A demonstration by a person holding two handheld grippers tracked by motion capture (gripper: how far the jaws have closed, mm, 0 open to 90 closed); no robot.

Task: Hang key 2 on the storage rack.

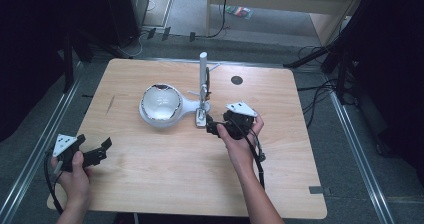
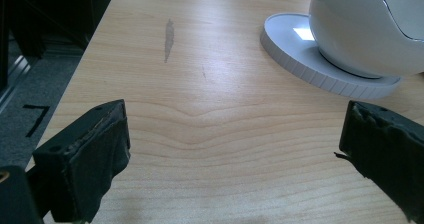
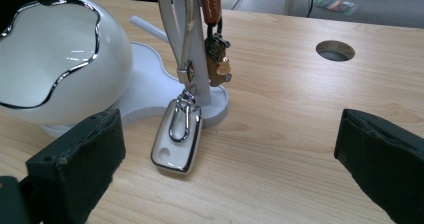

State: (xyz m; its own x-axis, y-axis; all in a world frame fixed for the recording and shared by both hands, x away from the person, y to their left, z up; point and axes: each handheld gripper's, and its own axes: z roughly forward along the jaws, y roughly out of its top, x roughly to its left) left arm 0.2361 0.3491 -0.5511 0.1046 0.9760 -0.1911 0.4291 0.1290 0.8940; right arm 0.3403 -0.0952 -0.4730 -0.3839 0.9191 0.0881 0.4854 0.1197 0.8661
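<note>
Fingers [image 3: 75, 169] of right gripper [image 1: 220, 126] wide apart, level, beside key fob [image 3: 177, 139]

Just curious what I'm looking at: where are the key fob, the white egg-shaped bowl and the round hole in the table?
key fob [image 3: 176, 145], right gripper view, its silver face
white egg-shaped bowl [image 3: 60, 64], right gripper view, inner wall
round hole [image 3: 335, 50], right gripper view, its opening

Your table [image 3: 280, 134] is pale wood, smooth and matt. The bowl [image 3: 55, 69] looks like glossy white plastic with a chrome rim, and the stand [image 3: 150, 91] is matt white. The key fob [image 3: 177, 144] is shiny metal. The strap [image 3: 210, 1] looks like tan leather.
</note>
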